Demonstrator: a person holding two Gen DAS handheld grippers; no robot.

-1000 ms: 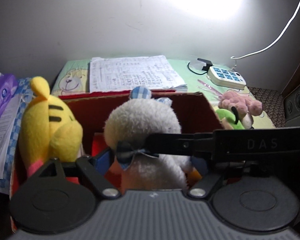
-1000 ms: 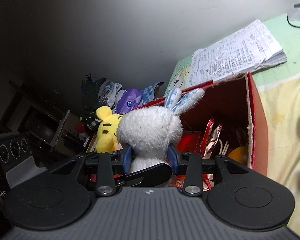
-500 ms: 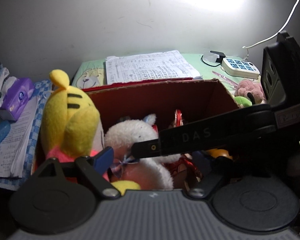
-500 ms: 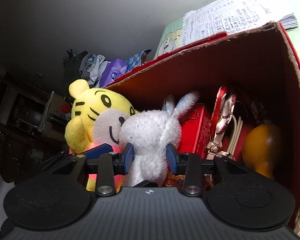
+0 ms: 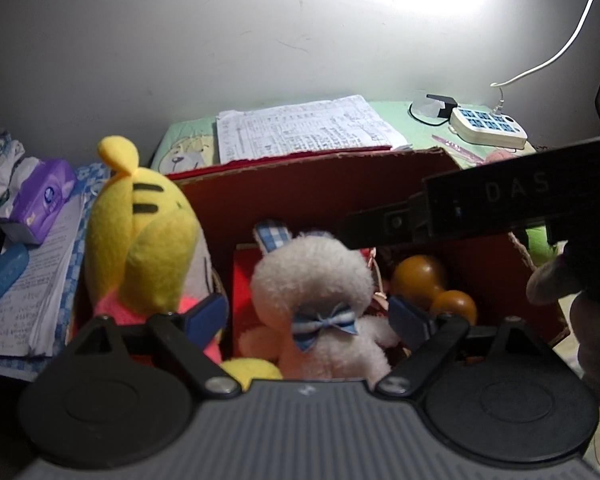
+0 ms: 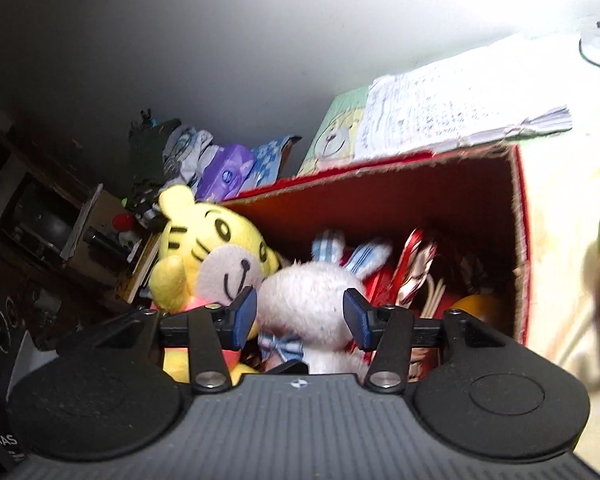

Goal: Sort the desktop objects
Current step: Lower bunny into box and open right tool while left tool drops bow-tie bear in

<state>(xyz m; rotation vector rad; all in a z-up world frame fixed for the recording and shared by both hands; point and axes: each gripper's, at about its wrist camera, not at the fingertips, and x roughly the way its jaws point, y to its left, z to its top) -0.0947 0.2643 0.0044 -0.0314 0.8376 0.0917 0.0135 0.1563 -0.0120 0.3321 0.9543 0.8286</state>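
Hand-held gripper (image 6: 300, 316) newly spread off rabbit (image 6: 312, 300)

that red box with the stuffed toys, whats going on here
A person with a handheld gripper in each hand is sorting desk clutter into the red cardboard box. The white plush rabbit sits inside it beside the yellow tiger plush. The right gripper is open, with its fingers either side of the rabbit's head, apparently not squeezing. The left gripper is open too, holding nothing.
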